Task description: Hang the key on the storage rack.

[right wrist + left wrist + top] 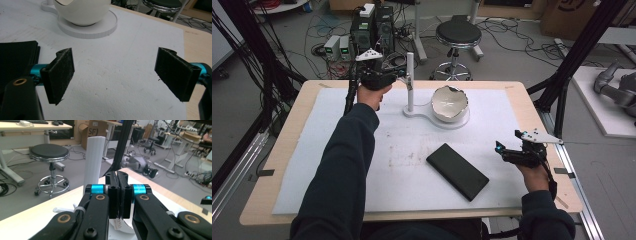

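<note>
A white bowl (pixel 450 102) with a jagged rim sits on a round white base (pixel 462 123), and a thin upright white post (pixel 410 80) rises from the base's left end. My left gripper (pixel 399 75) is held at the far left of the mat, just left of the post. In the left gripper view it (pixel 117 192) is shut with nothing between the pads, and the post (pixel 93 162) stands just beyond. A flat black box (pixel 457 171) lies mid-mat. My right gripper (pixel 502 152) hovers right of it, open (pixel 117 72) over bare mat, with the bowl (pixel 82 11) ahead.
A white foam mat (pixel 402 150) covers the wooden table (pixel 287 150). Behind the table stand a black stool (pixel 457 35) and computer boxes (pixel 372 27) among floor cables. Black frame struts (pixel 572 60) rise at the right corner.
</note>
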